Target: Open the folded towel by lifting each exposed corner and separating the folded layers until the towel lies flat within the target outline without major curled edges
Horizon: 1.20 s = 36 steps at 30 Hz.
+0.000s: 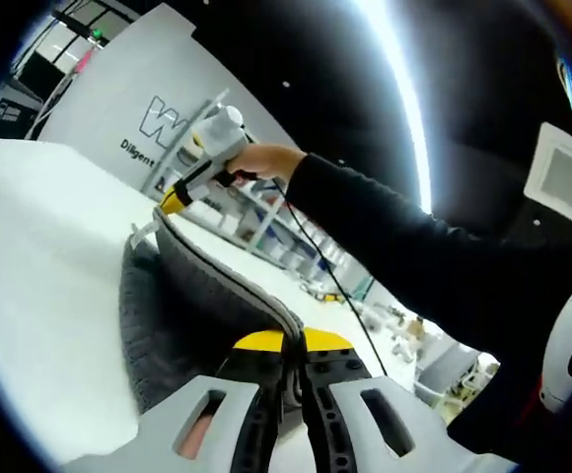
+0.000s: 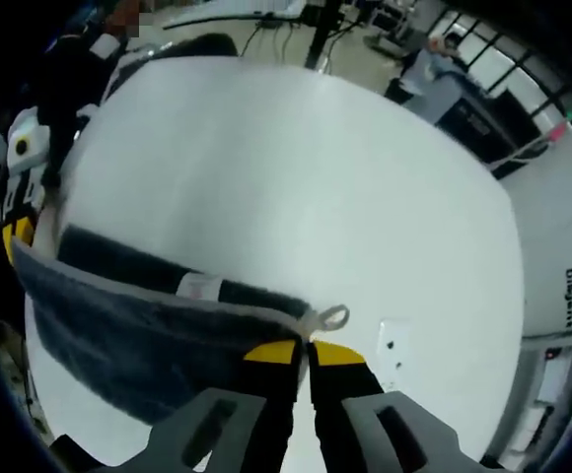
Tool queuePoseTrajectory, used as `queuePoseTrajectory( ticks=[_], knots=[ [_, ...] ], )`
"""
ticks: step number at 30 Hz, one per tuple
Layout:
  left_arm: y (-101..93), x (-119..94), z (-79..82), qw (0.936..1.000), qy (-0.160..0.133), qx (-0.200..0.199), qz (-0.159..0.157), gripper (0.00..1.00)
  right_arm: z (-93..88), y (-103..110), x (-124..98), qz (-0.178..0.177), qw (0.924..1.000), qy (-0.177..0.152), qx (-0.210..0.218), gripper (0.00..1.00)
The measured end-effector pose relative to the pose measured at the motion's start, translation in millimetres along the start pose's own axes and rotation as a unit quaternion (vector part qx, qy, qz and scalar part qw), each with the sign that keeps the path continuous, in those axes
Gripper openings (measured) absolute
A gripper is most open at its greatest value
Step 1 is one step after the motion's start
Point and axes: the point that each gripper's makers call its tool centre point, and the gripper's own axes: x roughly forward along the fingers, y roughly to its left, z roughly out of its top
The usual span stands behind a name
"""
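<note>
Left hand-held gripper (image 1: 294, 367) has its yellow-tipped jaws clamped on one edge of the dark grey towel (image 1: 182, 315); right hand-held gripper (image 2: 308, 357) is clamped on a far corner, beside the towel's small hanging loop (image 2: 333, 317). Towel hangs stretched between the two, raised above the white bench (image 2: 296, 177), with a white label (image 2: 199, 287) showing near its upper edge. Person's dark sleeve (image 1: 414, 246) reaches to the right hand-held gripper in the left gripper view.
</note>
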Motion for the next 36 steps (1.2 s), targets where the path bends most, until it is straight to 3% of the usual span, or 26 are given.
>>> queuePoseTrajectory(
  ticks=[6, 21, 36],
  knots=[
    [-5.6, 2, 8.3, 0.9998, -0.004, 0.020, -0.003, 0.03, 4.5, 0, -11, -0.006, 0.9995, -0.028, 0.015, 0.00],
    [-17.0, 6, 28.9, 0.9985, -0.011, 0.052, -0.015, 0.03, -5.4, -8, -34, -0.044, 0.9971, -0.051, 0.036, 0.00],
    [-31.9, 14, 24.8, 0.9958, -0.001, 0.090, -0.019, 0.03, -17.4, -8, -53, -0.069, 0.9929, -0.081, 0.052, 0.00]
  ],
)
